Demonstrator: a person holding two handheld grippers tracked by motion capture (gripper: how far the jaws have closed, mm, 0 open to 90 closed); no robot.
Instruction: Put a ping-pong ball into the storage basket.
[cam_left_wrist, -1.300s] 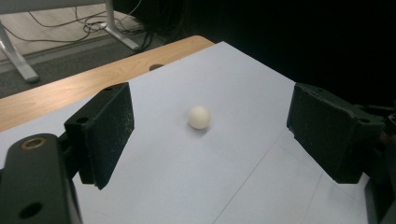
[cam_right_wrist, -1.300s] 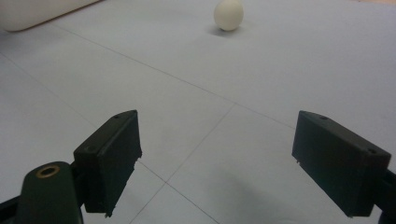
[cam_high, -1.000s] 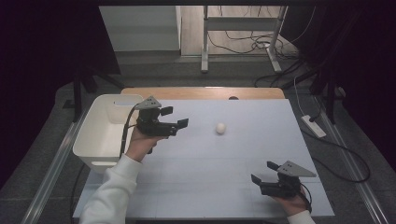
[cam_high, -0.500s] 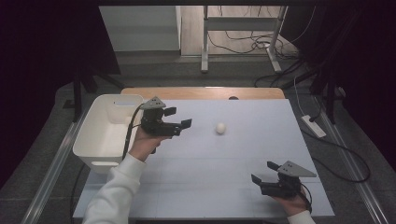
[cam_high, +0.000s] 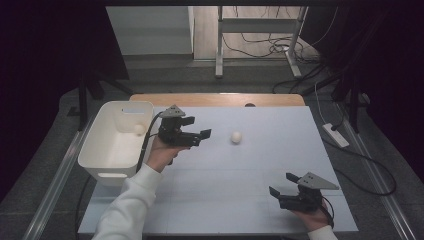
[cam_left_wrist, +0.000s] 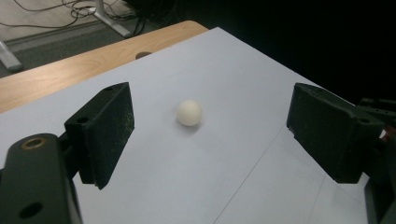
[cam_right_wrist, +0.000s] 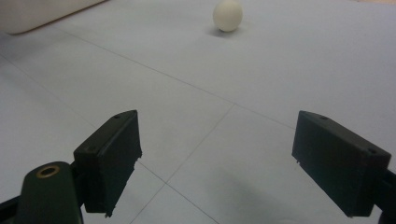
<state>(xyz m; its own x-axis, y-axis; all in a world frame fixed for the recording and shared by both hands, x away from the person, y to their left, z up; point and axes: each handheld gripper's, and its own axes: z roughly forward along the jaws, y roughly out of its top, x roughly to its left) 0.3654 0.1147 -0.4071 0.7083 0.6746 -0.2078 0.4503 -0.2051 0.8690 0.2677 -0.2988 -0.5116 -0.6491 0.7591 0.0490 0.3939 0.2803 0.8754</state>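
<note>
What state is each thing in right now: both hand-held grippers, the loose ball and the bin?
Left hand-held gripper: open, empty, pointed at the ball.
Right hand-held gripper: open, empty, near the table's front edge.
Ball: loose on the table, untouched.
White bin: upright, one ball inside.

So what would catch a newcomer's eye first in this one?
Probably the small white ball lying alone mid-table on the pale sheet, with the left gripper aimed at it, jaws open and apart from it. Next, the white bin at the table's left edge, holding a second ball.
</note>
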